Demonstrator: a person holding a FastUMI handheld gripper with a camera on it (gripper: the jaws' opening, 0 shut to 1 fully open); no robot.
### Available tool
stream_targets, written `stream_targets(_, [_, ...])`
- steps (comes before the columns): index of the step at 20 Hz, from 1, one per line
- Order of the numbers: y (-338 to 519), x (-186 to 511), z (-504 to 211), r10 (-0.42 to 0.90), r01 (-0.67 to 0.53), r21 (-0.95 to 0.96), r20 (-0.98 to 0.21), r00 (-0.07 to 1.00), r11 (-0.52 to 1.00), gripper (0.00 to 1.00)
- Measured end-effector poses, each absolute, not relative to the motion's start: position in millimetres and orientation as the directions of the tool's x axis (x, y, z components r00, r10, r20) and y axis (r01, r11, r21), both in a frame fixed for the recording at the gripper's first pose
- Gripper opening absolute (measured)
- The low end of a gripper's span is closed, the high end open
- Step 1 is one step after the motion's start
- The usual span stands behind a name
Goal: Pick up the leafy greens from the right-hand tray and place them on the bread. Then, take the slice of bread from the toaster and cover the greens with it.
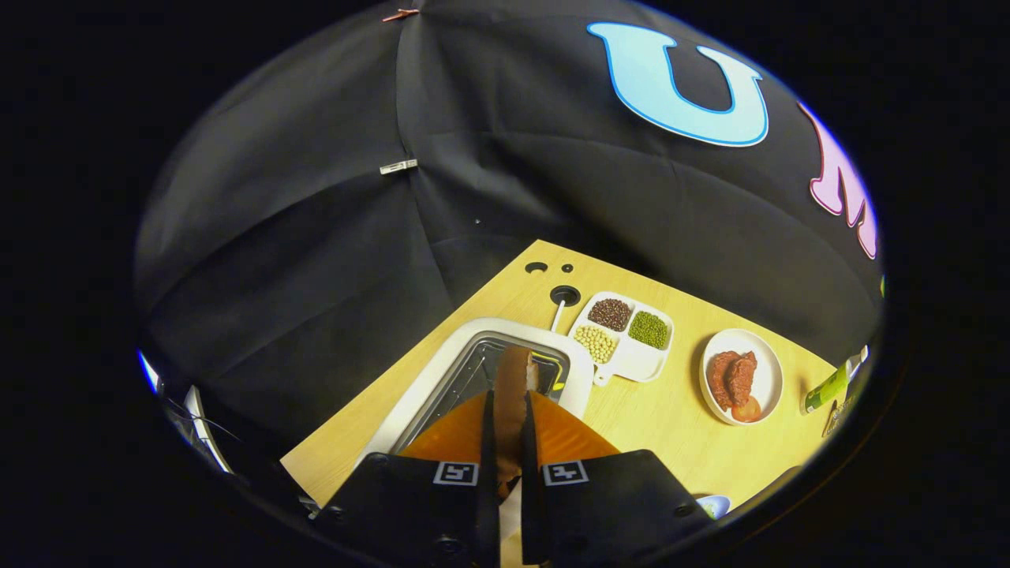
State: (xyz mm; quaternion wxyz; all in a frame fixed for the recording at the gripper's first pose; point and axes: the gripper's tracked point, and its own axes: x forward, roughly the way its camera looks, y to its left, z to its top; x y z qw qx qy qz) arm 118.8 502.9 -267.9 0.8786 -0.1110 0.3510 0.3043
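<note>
Gripping a slice of bread [513, 386] edge-on, the jaws are seen closed on it, one finger pressed to each face, directly above the toaster [442, 371], whose pale body and dark open slot lie just beyond the fingertips. The slice is held upright, its browned crust pointing away from the gripper [507, 430]. Beyond the toaster on the wooden surface [655, 410], a divided dish of beans [623, 335] and a white plate of reddish food [740, 377] are set side by side; a green bottle [828, 388] lies further to the right. The leafy greens and the lower bread cannot be made out here. The lift out of the toaster is judged to be under way. A thin, soft slice pinched near one edge could be bent or torn if swung quickly, and it could be caught on the slot's rim if tilted before it is clear. A loosened pinch would let it fall back in.
</note>
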Motion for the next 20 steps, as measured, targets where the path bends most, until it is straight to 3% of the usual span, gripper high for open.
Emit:
stream_targets(10, [489.4,116.3,-191.3,0.514,-0.599,0.065,-0.592,0.62,0.798,0.15])
stream_targets(20, [420.3,93.3,-135.5,0.56,-0.603,0.11,-0.53,0.637,0.79,0.15])
